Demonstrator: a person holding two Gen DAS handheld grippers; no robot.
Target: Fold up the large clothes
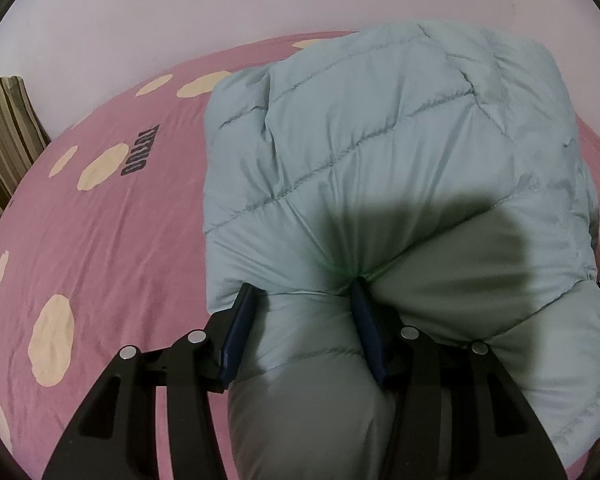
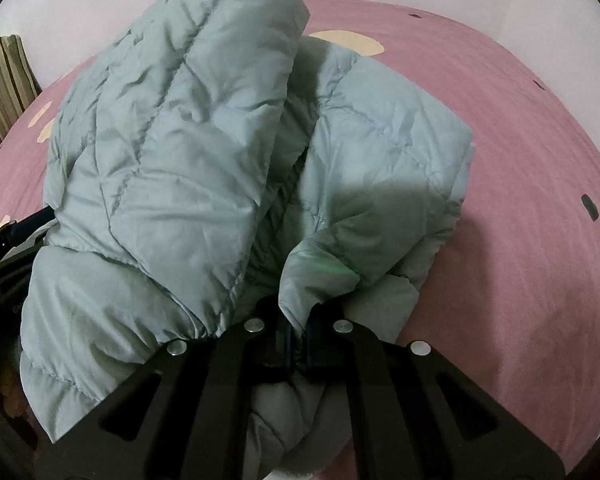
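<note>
We hold the puffer jacket's near edge, left gripper half-spread around a thick roll, right gripper pinched tight on fabric, its bulk stretching toward frame top.

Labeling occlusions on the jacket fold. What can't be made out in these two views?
- Left wrist view: puffer jacket bulges between the left claw fingers, hiding what lies under the fold.
- Right wrist view: right claw pads are buried in fabric; only a sliver shows.
- Sleeves, zipper, collar: folds hide them in both views.
- Striped cloth: cut off by the frame edge.
</note>
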